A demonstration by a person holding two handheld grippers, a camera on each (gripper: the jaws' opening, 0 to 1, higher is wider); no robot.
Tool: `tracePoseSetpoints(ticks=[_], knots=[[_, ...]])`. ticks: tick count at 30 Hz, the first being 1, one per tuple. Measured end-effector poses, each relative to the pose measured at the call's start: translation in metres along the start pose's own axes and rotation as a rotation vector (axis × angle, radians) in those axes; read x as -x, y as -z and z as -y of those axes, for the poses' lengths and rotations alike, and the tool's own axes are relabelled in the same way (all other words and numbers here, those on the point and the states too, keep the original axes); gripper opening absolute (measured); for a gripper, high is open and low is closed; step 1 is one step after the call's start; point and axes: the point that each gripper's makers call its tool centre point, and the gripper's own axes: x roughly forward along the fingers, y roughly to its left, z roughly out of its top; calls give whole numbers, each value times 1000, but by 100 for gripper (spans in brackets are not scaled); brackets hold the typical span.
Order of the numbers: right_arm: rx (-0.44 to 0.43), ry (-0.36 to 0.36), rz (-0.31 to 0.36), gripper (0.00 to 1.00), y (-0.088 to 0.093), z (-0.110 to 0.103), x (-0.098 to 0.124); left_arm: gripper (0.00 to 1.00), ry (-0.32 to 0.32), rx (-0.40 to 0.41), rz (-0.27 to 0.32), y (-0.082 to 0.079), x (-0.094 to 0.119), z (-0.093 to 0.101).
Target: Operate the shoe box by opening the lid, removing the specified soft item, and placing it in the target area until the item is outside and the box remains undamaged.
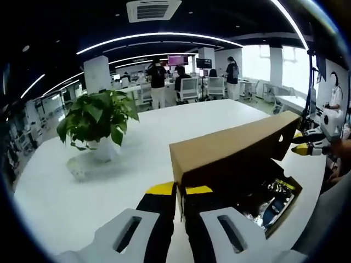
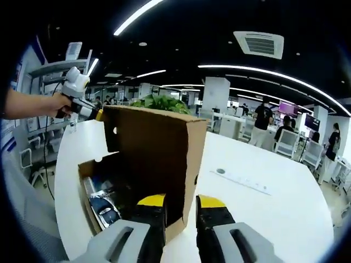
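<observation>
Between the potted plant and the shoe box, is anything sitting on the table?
No. In the left gripper view, only bare white table separates the potted plant from the shoe box.

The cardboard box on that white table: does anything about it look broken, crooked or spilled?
Nothing stands out. The cardboard shoe box sits on the white table with its lid raised upright, each gripper pinching a lid edge. No tears or crushed corners show. The contents lie inside, too dark to identify; nothing has spilled out.
</observation>
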Motion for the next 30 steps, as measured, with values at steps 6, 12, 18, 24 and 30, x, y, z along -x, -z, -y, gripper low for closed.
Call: tracePoseSetpoints(ticks=[6, 12, 18, 24, 30], knots=[[-4, 31, -26, 8, 13, 7, -9, 2, 8, -11, 4, -4, -7, -2], [-35, 45, -43, 4, 20, 12, -19, 2, 8, -37, 1, -8, -13, -3], [-54, 34, -67, 3, 30, 8, -28, 2, 4, -53, -7, -12, -20, -5], [-59, 40, -73, 1, 32, 10, -32, 2, 8, -47, -7, -14, -26, -7], [-52, 51, -70, 0, 29, 12, -35, 2, 7, -57, -11, -16, -33, -8]])
